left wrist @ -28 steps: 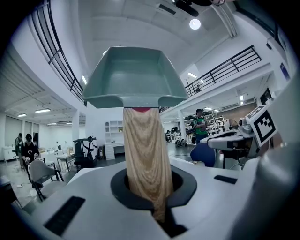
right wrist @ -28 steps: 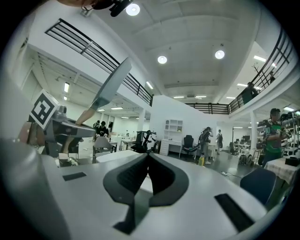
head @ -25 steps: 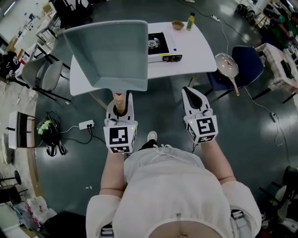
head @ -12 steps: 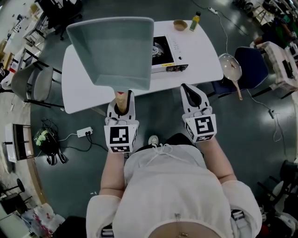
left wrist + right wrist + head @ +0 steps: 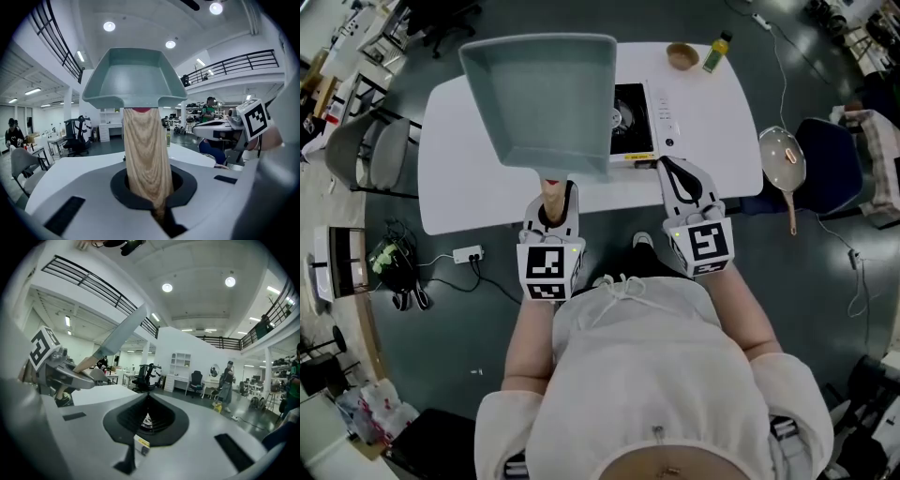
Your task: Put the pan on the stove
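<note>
A square grey-green pan with a wooden handle is held up above the white table. My left gripper is shut on that handle. In the left gripper view the pan tilts up above the handle, which runs down between the closed jaws of my left gripper. The portable stove sits on the table, its left side hidden behind the pan. My right gripper is shut and empty at the table's near edge, in front of the stove. Its own view shows the right gripper closed, with the pan edge-on at left.
A small bowl and a bottle stand at the table's far right. A second pan lies on a blue chair to the right. A grey chair is on the left, a power strip on the floor.
The table and stove have come closer to both grippers. The pan, still in the left gripper, now hangs over the table and covers the stove's left side.
</note>
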`<state>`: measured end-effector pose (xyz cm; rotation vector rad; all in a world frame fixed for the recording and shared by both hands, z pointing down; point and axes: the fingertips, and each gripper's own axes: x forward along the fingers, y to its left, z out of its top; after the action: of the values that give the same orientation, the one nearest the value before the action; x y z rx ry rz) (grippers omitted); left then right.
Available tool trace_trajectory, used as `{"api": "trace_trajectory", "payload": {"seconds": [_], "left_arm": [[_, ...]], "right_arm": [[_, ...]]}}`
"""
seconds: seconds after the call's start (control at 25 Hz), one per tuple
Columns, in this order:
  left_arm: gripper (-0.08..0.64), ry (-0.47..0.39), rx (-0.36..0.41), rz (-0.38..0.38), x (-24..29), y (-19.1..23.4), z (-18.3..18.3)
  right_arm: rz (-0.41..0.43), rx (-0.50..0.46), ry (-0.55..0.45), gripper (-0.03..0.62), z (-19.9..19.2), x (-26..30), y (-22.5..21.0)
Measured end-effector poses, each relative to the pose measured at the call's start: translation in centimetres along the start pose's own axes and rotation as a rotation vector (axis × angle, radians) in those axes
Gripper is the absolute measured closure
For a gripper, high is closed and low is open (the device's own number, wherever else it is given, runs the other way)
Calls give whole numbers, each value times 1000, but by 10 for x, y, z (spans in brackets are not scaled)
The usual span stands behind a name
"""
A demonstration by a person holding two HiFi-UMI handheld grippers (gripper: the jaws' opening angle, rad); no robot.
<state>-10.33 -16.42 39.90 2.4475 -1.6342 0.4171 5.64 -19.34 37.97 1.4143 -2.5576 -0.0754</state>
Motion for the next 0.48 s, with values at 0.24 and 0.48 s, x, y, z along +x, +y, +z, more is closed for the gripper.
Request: {"api": "trace_trajectory", "payload": {"seconds": [0.24,0.48], "left_arm": [[541,110,-37,46,66,-7,-15],[540,266,-90,62,110,-20,-52]], "right_arm": [[86,45,8,586,-18,50,-53],[162,93,58,586,-51,86,-83]]}}
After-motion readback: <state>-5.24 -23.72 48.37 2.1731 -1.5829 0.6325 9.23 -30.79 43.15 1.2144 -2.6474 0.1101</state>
